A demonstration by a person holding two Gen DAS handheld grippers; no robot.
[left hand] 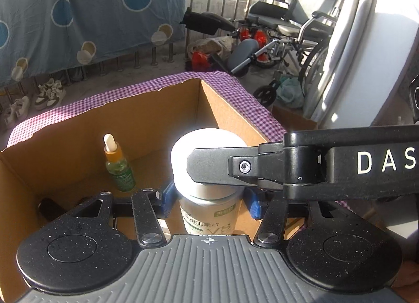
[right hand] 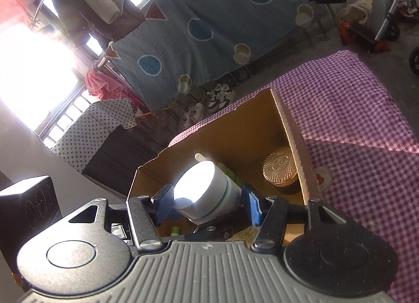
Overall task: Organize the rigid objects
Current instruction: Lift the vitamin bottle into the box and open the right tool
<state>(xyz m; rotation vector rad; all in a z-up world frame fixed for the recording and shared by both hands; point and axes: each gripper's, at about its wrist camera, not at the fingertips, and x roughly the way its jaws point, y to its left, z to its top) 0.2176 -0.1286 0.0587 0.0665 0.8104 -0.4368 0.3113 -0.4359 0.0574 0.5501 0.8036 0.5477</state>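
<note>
- Two grippers: left gripper at lower centre, blue pads pressed against both sides of the one vitamin bottle, clenched on its body.
- Right gripper clamped across the same bottle's white cap; in the left wrist view enters from the right edge, one black finger crossing the cap.
- Bottle upright over the open cardboard box; base cut off behind the left gripper's body, label only partly readable, cap top washed out by glare.
- Inside the box: one dropper bottle, standing at left centre; one amber ribbed jar in the right-hand corner.
- One dark shape at the box's lower left, mostly hidden, cannot be made out.
- One purple checked cloth under the box.
- Farther off, two pairs of sneakers on the floor at left.
- One blue sheet with circles, upper left; one wheelchair, upper right, partly cut off.
</note>
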